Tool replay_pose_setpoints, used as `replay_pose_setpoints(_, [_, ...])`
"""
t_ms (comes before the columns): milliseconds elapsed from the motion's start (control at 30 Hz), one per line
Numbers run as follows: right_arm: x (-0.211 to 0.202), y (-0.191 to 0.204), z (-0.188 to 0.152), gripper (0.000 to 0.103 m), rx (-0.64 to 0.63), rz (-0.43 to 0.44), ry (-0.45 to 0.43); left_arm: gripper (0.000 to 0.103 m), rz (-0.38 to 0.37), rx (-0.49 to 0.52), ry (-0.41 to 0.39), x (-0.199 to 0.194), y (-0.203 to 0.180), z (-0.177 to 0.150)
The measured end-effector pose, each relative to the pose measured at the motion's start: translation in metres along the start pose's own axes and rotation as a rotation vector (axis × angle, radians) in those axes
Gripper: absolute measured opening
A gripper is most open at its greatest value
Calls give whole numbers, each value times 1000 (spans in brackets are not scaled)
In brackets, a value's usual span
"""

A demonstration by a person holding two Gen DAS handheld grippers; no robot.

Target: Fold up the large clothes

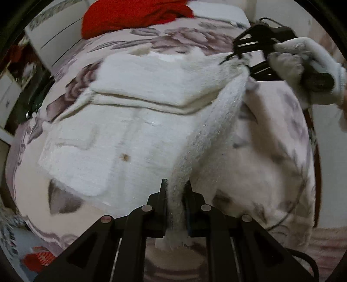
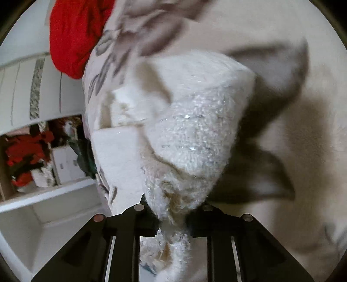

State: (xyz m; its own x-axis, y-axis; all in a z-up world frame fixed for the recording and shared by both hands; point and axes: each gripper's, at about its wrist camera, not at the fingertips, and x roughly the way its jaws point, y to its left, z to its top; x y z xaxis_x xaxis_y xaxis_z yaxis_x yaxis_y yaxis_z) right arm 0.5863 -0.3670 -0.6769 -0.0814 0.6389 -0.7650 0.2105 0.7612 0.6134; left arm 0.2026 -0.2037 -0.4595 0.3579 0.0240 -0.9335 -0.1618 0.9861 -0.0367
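A large white fuzzy garment [image 1: 121, 134] lies spread on the floral bedspread [image 1: 271, 134], with one part folded over across its far half. My left gripper [image 1: 176, 186] is shut on the garment's near edge, which rises as a raised ridge toward the far right. There my right gripper [image 1: 233, 56], held by a white-gloved hand [image 1: 312, 65], pinches the same edge. In the right wrist view my right gripper [image 2: 171, 208] is shut on a bunched corner of the garment [image 2: 195, 130], lifted above the bedspread [image 2: 282, 151].
A red garment [image 1: 134, 15] lies at the bed's far end, also in the right wrist view [image 2: 73, 32]. A white headboard [image 1: 58, 36] stands far left. White shelves with red items [image 2: 28, 156] stand beside the bed. A red object [image 1: 39, 260] lies on the floor.
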Motion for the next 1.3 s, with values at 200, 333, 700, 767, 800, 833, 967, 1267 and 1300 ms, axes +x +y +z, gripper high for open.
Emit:
replay_pose_setpoints(200, [38,173,-8,19,-128,-233,-2,10,-93,-153,-2,-20,125,35])
replay_pose_setpoints(333, [110,269,0,19,-152,-337,8,10,-136,-280,38,-1,224,48])
replay_pose_setpoints(700, [293,345,20,70,-131,-553,97,17,-362,-451,256,129,367,38])
replay_pose_setpoints(767, [287,347,16,80,-141,-465,129,22,-434,-466,270,125,376,36])
replay_pose_setpoints(800, [277,346,9,80,-150,-400,140,28,-441,-461,264,120,379,35])
replay_pose_setpoints(833, [265,343,2,80,-155,-345,140,35,-417,-448,261,115,381,34])
replay_pose_setpoints(967, [201,289,-43,80,-98,-261,100,79,-420,-408,207,95,393,32])
replay_pose_setpoints(1267, [174,74,-199,80,337,-134,109,68,-404,-316,244,123,362,45])
replay_pose_setpoints(1300, [180,61,-210,80,374,-105,111,21,-394,-278,217,119,354,46])
